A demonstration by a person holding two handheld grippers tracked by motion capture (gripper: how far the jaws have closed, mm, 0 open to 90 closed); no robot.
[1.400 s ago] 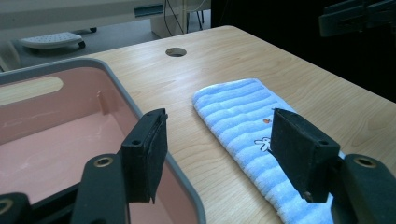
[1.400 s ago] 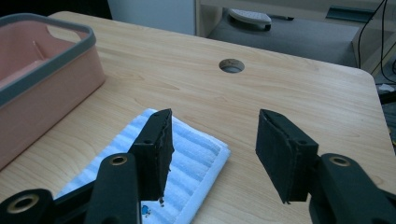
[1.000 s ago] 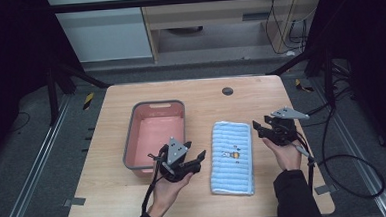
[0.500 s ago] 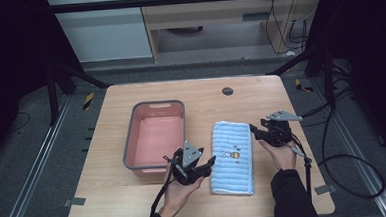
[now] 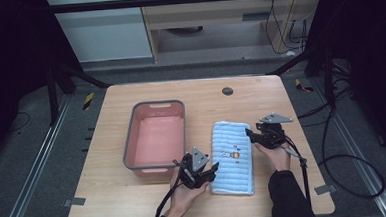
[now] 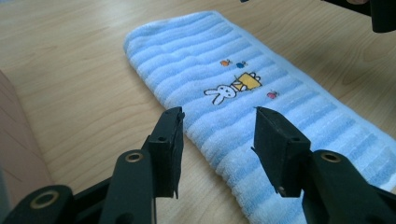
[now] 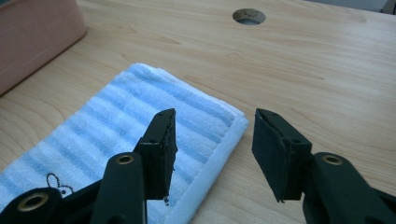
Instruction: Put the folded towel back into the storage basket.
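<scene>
The folded blue striped towel (image 5: 232, 156) lies flat on the wooden surface (image 5: 136, 206), just right of the pink basin (image 5: 155, 138). The left gripper (image 5: 210, 168) hangs over the towel's near left edge; its jaws have just been closing, and that edge lies between them, not yet pinched. The right gripper (image 5: 251, 135) hovers at the far right corner, jaws partly apart and holding nothing. To grip well, each should sink until its lower jaw slides under the layers — then close squarely on the hem, both together.
</scene>
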